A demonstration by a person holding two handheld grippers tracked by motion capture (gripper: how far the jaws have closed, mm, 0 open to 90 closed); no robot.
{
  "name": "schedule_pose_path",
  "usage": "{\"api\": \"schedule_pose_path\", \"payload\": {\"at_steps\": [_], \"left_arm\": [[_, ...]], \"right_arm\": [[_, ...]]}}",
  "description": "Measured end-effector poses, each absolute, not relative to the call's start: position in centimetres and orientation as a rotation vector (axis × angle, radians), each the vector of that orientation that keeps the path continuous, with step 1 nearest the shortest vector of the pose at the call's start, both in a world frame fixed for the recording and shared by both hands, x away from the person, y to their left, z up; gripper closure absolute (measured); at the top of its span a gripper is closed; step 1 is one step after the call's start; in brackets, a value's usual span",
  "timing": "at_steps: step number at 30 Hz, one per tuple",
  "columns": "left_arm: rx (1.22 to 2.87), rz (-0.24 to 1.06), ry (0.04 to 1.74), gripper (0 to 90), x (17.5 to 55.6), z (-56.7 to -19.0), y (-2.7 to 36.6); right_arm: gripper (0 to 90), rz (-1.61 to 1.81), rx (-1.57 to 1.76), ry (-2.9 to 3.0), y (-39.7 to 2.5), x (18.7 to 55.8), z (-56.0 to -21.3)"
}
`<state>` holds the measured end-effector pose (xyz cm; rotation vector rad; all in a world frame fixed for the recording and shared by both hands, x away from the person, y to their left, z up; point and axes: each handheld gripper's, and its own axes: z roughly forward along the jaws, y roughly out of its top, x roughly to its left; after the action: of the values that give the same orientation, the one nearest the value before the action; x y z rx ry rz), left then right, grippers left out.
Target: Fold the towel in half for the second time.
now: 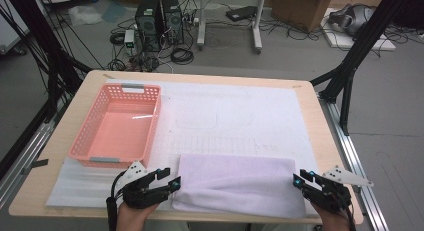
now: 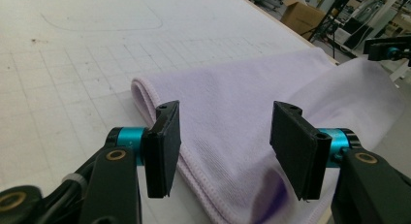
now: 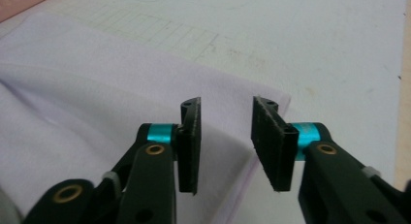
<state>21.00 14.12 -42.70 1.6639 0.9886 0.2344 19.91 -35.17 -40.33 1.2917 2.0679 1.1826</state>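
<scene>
A lavender towel (image 1: 237, 183), folded in two, lies on the white mat near the table's front edge. My left gripper (image 1: 170, 177) stands open at the towel's left end. In the left gripper view its jaws (image 2: 225, 115) straddle the rounded fold of the towel (image 2: 232, 83) without pinching it. At the towel's right end my right gripper (image 1: 302, 177) is open too. In the right gripper view the jaws (image 3: 225, 107) hover over the right corner of the towel (image 3: 97, 88), with a clear gap between the pads. The right gripper (image 2: 387, 49) also appears far off in the left gripper view.
A pink plastic basket (image 1: 85, 146) with nothing in it sits at the table's left. The white gridded mat (image 1: 235, 111) covers most of the wooden table (image 1: 320, 126). Black frame posts, computers and cables stand on the floor beyond the far edge.
</scene>
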Motion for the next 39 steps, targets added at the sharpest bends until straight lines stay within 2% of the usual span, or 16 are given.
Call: {"api": "schedule_pose_path", "payload": {"at_steps": [4,8,12,18,20,22,25,28,32,34,35,36,39], "left_arm": [[1.675,0.24,0.98,45.0,21.9,-42.5,14.2],[1.716,0.237,0.994,46.6,23.4,-42.8,13.8],[1.803,0.232,1.025,56.7,24.9,-43.5,13.2],[1.85,0.208,1.042,56.6,27.1,-44.3,12.4],[1.896,0.209,1.056,62.1,27.6,-44.6,11.9],[1.926,0.211,1.039,79.3,27.8,-44.9,11.6],[1.898,0.235,1.054,83.7,28.3,-44.5,11.6],[1.828,0.262,1.08,83.8,28.8,-44.1,12.0],[1.813,0.321,1.091,82.6,29.1,-44.2,11.7],[1.821,0.33,1.112,73.8,29.2,-44.4,11.8],[1.817,0.296,1.129,64.4,29.2,-44.6,12.1],[1.817,0.285,1.13,58.8,29.1,-44.7,12.2],[1.82,0.259,1.126,48.2,29.0,-44.7,12.2]], "right_arm": [[65.5,1.191,1.278,2.056,-34.6,21.4,-40.0],[70.0,1.153,1.26,2.095,-34.0,23.0,-40.3],[71.3,1.104,1.242,2.161,-33.5,24.6,-41.2],[69.5,1.052,1.231,2.242,-33.0,26.3,-42.0],[69.2,1.021,1.231,2.295,-32.6,26.8,-42.7],[71.8,0.954,1.227,2.331,-32.2,27.3,-43.5],[86.5,0.987,1.252,2.31,-32.4,27.8,-43.7],[87.9,0.997,1.268,2.261,-32.6,28.5,-43.8],[86.2,1.045,1.319,2.129,-32.8,29.4,-44.0],[73.2,1.049,1.341,2.112,-32.7,29.4,-44.0],[68.4,1.048,1.348,2.113,-32.8,29.2,-44.0],[60.1,1.05,1.356,2.098,-33.1,28.8,-43.7],[49.3,1.12,1.421,2.112,-34.5,28.2,-43.1]]}}
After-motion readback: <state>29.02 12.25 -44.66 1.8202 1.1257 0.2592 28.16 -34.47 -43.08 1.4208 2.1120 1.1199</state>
